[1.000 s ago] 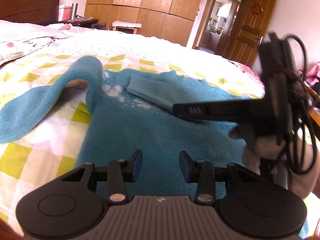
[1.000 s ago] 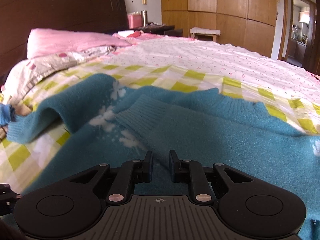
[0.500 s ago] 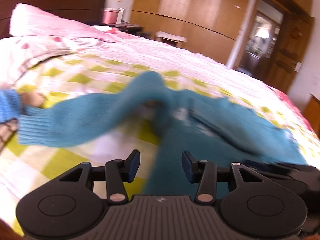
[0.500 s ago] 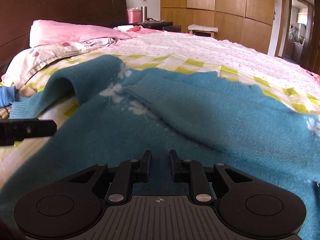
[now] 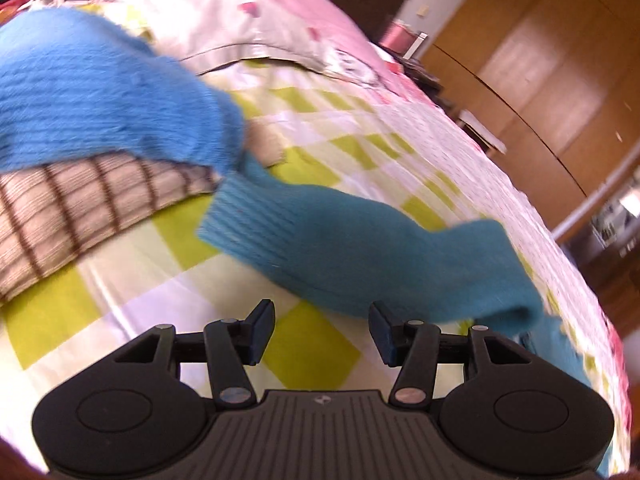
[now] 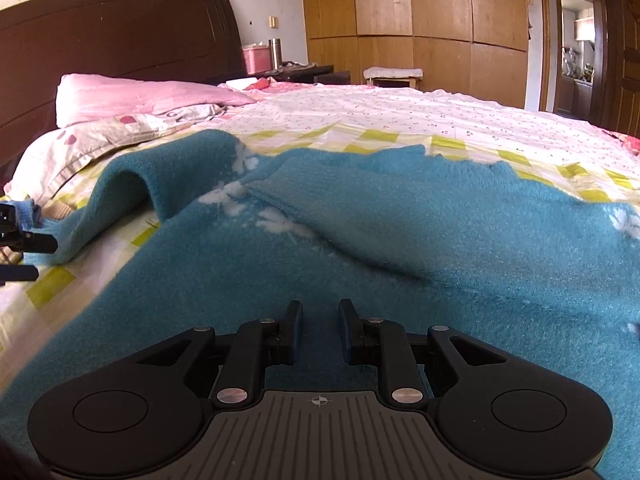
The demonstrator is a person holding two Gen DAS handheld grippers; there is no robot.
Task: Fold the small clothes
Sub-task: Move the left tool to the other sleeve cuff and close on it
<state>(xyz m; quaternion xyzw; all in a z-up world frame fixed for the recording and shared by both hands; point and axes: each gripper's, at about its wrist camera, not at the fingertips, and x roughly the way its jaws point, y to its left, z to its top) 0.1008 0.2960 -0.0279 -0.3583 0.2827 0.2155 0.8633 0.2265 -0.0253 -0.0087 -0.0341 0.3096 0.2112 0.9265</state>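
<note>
Your left claw (image 5: pixel 322 332) has just been opening, nothing between; the teal sleeve (image 5: pixel 360 252) lies just ahead. Your right claw (image 6: pixel 319 332), nearly together, is empty over the sweater (image 6: pixel 400 248).

My left gripper (image 5: pixel 322 334) is matte black plastic: a ribbed grey-black deck with a small emblem at its front edge, flanked by two round housings, each with a shallow disc pressed in. Two angled arms pivot on silver screws and carry my fingers (image 5: pixel 262 330), short blocks faced with dark blue pads. My right gripper (image 6: pixel 319 332) is built the same, with a crosshair mark on the deck and smaller silver screws along its outer links.
</note>
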